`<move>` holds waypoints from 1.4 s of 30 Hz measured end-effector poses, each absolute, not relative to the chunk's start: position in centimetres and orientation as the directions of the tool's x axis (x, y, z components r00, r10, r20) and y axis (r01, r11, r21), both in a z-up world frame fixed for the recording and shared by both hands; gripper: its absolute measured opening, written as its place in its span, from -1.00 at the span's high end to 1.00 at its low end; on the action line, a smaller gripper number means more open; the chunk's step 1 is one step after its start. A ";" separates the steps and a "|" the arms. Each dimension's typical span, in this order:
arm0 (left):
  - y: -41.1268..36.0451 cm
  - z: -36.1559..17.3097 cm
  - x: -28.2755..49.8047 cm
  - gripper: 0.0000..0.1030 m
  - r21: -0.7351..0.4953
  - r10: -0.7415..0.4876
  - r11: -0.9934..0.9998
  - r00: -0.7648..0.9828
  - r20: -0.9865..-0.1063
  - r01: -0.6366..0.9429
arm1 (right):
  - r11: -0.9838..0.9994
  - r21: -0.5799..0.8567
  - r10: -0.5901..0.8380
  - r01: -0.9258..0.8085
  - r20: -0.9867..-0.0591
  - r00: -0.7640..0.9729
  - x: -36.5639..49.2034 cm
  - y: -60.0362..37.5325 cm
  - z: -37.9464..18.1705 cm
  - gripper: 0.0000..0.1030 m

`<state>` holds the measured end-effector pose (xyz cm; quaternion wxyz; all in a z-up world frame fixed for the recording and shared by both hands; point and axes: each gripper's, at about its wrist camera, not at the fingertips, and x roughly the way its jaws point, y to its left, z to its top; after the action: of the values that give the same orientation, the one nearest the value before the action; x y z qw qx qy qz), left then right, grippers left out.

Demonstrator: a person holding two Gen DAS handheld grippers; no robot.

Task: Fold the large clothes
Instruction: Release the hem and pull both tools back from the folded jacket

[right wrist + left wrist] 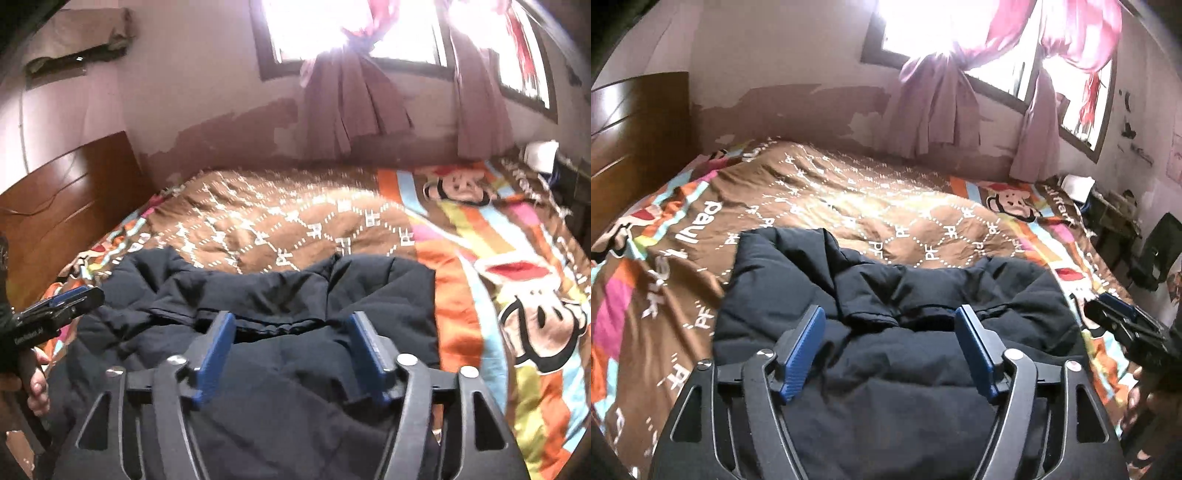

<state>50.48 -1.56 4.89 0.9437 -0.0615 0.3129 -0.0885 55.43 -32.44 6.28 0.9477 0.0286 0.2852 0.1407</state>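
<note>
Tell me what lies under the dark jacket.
The jacket lies on a brown patterned bedspread with cartoon monkeys and coloured stripes, which shows all around it. What is directly beneath the jacket is covered and cannot be seen.

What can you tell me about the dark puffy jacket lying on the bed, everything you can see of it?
The jacket is dark navy or black, quilted and padded, of matte fabric. It lies on the patterned bedspread at the near side of the bed, bunched and partly folded, with sleeves or flaps lying crumpled across its upper half. The left gripper and the right gripper hang above it with jaws open and nothing between them; neither visibly touches it. Its near end is hidden behind the grippers.
</note>
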 end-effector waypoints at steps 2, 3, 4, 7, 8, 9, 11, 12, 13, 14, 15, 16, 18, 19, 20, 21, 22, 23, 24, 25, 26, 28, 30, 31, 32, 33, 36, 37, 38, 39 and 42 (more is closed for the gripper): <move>-1.5 6.2 48.9 -0.65 -0.186 -0.216 0.974 0.790 -0.574 0.132 | 0.956 0.136 0.292 -0.259 -0.516 0.805 53.9 -32.4 7.3 -0.61; -1.6 7.1 47.9 -0.71 -0.191 -0.222 0.972 0.789 -0.573 0.135 | 0.954 0.136 0.300 -0.269 -0.506 0.808 52.8 -32.3 8.0 -0.73; -1.6 7.9 47.0 -0.78 -0.191 -0.222 0.972 0.792 -0.569 0.136 | 0.952 0.135 0.306 -0.276 -0.500 0.810 52.3 -32.2 8.3 -0.78; -1.8 10.1 44.5 -0.86 -0.174 -0.217 0.974 0.811 -0.543 0.144 | 0.946 0.105 0.318 -0.306 -0.466 0.826 48.9 -31.7 10.1 -0.90; -2.0 11.0 43.2 -0.91 -0.161 -0.211 0.976 0.821 -0.530 0.147 | 0.946 0.096 0.319 -0.311 -0.456 0.830 48.0 -31.6 10.5 -0.93; -2.1 11.8 42.3 -0.95 -0.148 -0.200 0.979 0.829 -0.522 0.143 | 0.944 0.091 0.323 -0.317 -0.441 0.837 46.8 -31.5 11.1 -0.97; -2.3 12.9 40.5 -0.96 -0.132 -0.187 0.981 0.846 -0.499 0.139 | 0.941 0.093 0.335 -0.327 -0.421 0.843 45.2 -31.5 12.1 -1.00; -2.2 13.4 39.8 -0.96 -0.129 -0.187 0.982 0.853 -0.488 0.141 | 0.939 0.095 0.340 -0.331 -0.412 0.845 44.4 -31.5 12.5 -1.00; -2.2 14.1 38.8 -0.96 -0.128 -0.186 0.982 0.861 -0.474 0.142 | 0.937 0.096 0.345 -0.336 -0.402 0.848 43.5 -31.4 13.1 -1.00; -2.2 14.6 37.9 -0.96 -0.129 -0.189 0.981 0.866 -0.464 0.145 | 0.934 0.096 0.354 -0.344 -0.388 0.851 42.5 -31.4 13.7 -1.00; -2.0 14.9 37.2 -0.96 -0.129 -0.191 0.981 0.868 -0.458 0.148 | 0.932 0.094 0.359 -0.351 -0.380 0.852 41.8 -31.3 14.2 -1.00; -1.9 15.2 36.6 -0.96 -0.125 -0.190 0.981 0.870 -0.456 0.148 | 0.931 0.093 0.362 -0.354 -0.375 0.853 41.2 -31.3 14.5 -1.00; -1.9 15.8 35.0 -0.96 -0.110 -0.182 0.983 0.874 -0.451 0.148 | 0.925 0.086 0.375 -0.370 -0.358 0.855 39.6 -31.1 15.4 -1.00; -1.9 16.0 34.4 -0.96 -0.101 -0.181 0.983 0.875 -0.449 0.152 | 0.923 0.085 0.380 -0.375 -0.353 0.855 39.1 -31.1 15.6 -1.00; -2.0 16.1 33.7 -0.96 -0.089 -0.179 0.984 0.877 -0.445 0.155 | 0.921 0.083 0.385 -0.381 -0.344 0.856 38.2 -31.1 15.9 -1.00; -2.1 16.3 32.9 -0.96 -0.076 -0.177 0.984 0.880 -0.440 0.160 | 0.918 0.083 0.391 -0.387 -0.336 0.857 37.4 -31.1 16.2 -1.00; -2.0 16.4 32.3 -0.96 -0.066 -0.178 0.984 0.882 -0.437 0.166 | 0.917 0.084 0.395 -0.391 -0.332 0.856 36.9 -31.2 16.4 -1.00; -2.2 16.5 31.4 -0.96 -0.050 -0.175 0.984 0.884 -0.433 0.170 | 0.914 0.083 0.401 -0.397 -0.329 0.855 36.1 -31.2 16.6 -1.00; -2.1 16.5 30.9 -0.96 -0.043 -0.175 0.984 0.886 -0.430 0.174 | 0.912 0.081 0.405 -0.401 -0.328 0.853 35.5 -31.1 16.7 -1.00; -2.0 16.4 30.3 -0.96 -0.037 -0.178 0.983 0.885 -0.430 0.180 | 0.910 0.076 0.408 -0.407 -0.329 0.852 34.9 -31.1 16.7 -1.00; -2.1 16.4 29.7 -0.97 -0.029 -0.180 0.982 0.884 -0.432 0.185 | 0.908 0.070 0.412 -0.413 -0.331 0.849 34.1 -31.0 16.7 -1.00; -2.0 16.0 28.8 -0.96 -0.023 -0.188 0.980 0.879 -0.438 0.199 | 0.903 0.059 0.419 -0.426 -0.338 0.843 33.0 -30.8 16.7 -1.00; -2.0 15.5 28.0 -0.96 -0.011 -0.195 0.977 0.869 -0.455 0.214 | 0.899 0.047 0.424 -0.436 -0.350 0.836 31.9 -30.6 16.5 -1.00; -2.2 15.3 27.5 -0.96 -0.007 -0.203 0.974 0.862 -0.465 0.225 | 0.897 0.044 0.425 -0.439 -0.354 0.833 31.5 -30.5 16.4 -1.00; -2.2 15.1 27.4 -0.96 -0.006 -0.209 0.972 0.858 -0.469 0.234 | 0.896 0.039 0.426 -0.443 -0.362 0.829 30.9 -30.4 16.2 -1.00; -2.2 14.8 26.9 -0.96 -0.003 -0.216 0.970 0.854 -0.474 0.243 | 0.895 0.035 0.425 -0.445 -0.369 0.827 30.4 -30.2 16.0 -1.00; -2.0 14.0 25.6 -0.96 0.006 -0.223 0.966 0.843 -0.490 0.259 | 0.894 0.031 0.423 -0.448 -0.391 0.817 28.9 -29.8 15.6 -1.00; -1.9 13.8 25.2 -0.96 0.009 -0.224 0.965 0.840 -0.493 0.263 | 0.892 0.033 0.425 -0.450 -0.397 0.814 28.5 -29.7 15.5 -1.00; -1.8 13.5 24.8 -0.96 0.014 -0.224 0.964 0.838 -0.498 0.266 | 0.890 0.032 0.428 -0.456 -0.405 0.808 28.1 -29.7 15.5 -1.00; -1.7 13.3 24.3 -0.96 0.022 -0.222 0.963 0.837 -0.501 0.269 | 0.888 0.027 0.429 -0.460 -0.412 0.804 27.6 -29.5 15.3 -1.00; -1.0 12.5 23.3 -0.96 0.034 -0.223 0.960 0.831 -0.510 0.279 | 0.884 0.005 0.423 -0.468 -0.436 0.794 26.2 -28.9 14.9 -1.00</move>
<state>23.29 -1.01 12.54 0.9552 0.0537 0.2597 -0.1315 26.23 -28.88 14.91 0.9457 -0.0517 0.2177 0.2357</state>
